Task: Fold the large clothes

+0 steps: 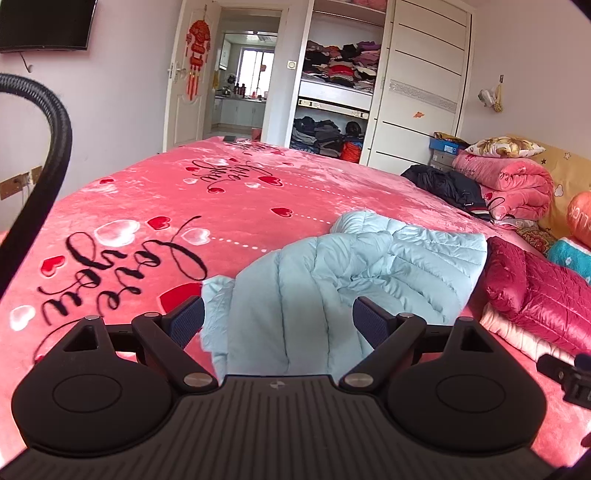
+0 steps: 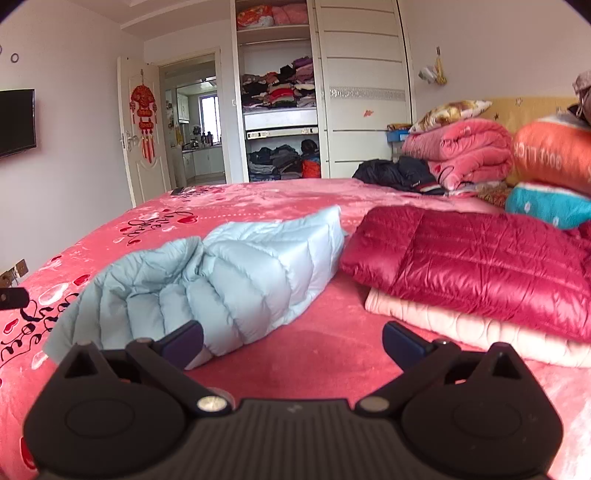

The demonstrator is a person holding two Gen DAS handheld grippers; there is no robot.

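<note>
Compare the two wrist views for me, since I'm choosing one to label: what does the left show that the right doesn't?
Only the left wrist view shows a black corrugated hose at its left edge. Only the right wrist view shows the top wardrobe shelf holding bedding. Both show the light blue puffer jacket on the pink bedspread, the folded crimson jacket, and open fingers holding nothing.

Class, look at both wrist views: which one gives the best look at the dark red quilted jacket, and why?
The right wrist view: the dark red jacket lies nearly whole and folded on a pale pink folded garment. The left wrist view catches it only small, at the right edge, beside the light blue jacket.
</note>
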